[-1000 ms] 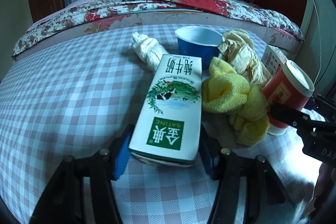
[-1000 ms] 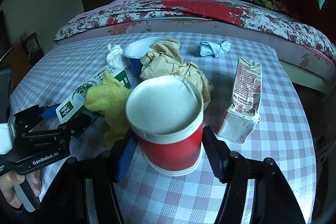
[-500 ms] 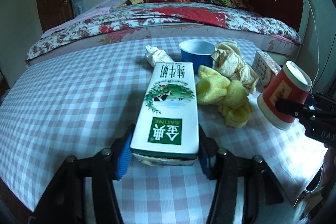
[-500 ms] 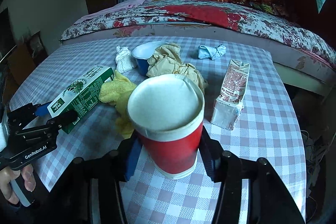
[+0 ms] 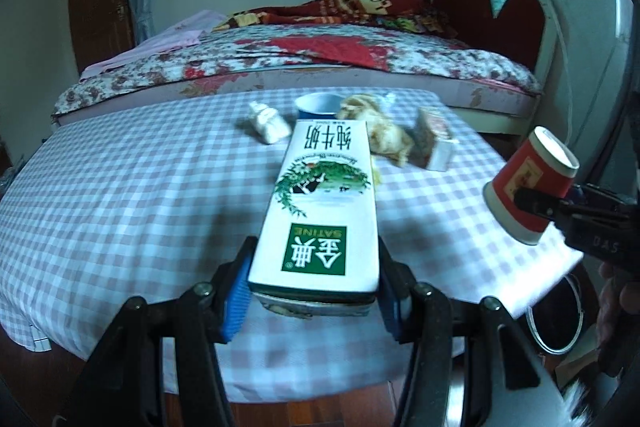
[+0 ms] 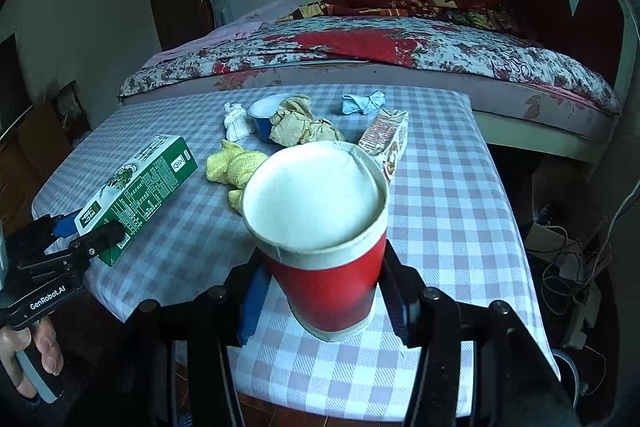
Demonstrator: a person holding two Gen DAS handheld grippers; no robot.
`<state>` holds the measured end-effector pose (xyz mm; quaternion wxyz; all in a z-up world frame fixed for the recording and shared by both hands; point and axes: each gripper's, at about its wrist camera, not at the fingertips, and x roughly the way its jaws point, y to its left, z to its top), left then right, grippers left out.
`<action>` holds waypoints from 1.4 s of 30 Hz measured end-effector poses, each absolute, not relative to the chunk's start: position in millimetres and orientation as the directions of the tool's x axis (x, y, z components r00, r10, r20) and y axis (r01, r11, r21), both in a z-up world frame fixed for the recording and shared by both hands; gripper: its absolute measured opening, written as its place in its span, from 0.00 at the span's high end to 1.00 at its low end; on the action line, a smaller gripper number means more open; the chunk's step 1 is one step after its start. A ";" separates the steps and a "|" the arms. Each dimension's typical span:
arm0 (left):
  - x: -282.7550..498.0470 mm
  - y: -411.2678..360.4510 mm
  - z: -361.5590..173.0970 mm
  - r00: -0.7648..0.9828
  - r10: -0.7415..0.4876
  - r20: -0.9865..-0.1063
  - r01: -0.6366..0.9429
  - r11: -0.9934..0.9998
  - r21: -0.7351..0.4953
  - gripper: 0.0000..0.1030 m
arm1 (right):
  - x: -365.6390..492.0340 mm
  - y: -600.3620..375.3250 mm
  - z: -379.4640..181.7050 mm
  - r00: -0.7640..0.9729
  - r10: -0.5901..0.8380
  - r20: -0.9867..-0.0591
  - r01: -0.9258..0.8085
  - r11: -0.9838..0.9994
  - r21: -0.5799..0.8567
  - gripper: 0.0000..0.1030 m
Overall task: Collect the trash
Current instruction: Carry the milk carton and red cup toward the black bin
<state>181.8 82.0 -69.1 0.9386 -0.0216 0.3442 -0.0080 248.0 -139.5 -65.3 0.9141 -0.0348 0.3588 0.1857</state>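
My left gripper is shut on a green and white milk carton and holds it above the near edge of the checked table. The carton also shows in the right wrist view. My right gripper is shut on a red paper cup, lifted over the table's near right side. The cup shows at the right of the left wrist view. On the table lie a yellow cloth, crumpled brown paper, a blue cup, a white wad, a blue wad and a brown carton.
A bed with a floral cover stands behind the table. A round bin rim shows on the floor under the table's right near corner. Cables lie on the floor to the right.
Both grippers have lifted and pulled back toward the table's near edge, the left with the milk carton, the right with the red cup. The things left on the table look farther away.
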 end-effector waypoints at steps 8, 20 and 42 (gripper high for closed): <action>159.1 26.4 -59.3 0.764 -0.125 -0.633 0.128 0.991 -0.042 0.47 | 206.7 -196.0 -54.7 0.713 0.262 -0.651 -0.283 0.956 0.074 0.48; 140.7 -71.6 -65.9 0.711 -0.275 -0.647 0.335 0.942 -0.032 0.47 | 167.3 -284.5 -61.7 0.735 0.152 -0.660 -0.140 0.988 0.072 0.48; 115.9 -226.2 -88.3 0.539 -0.477 -0.694 0.611 0.789 -0.067 0.47 | 110.5 -428.0 -92.2 0.699 -0.035 -0.714 0.088 0.995 0.037 0.48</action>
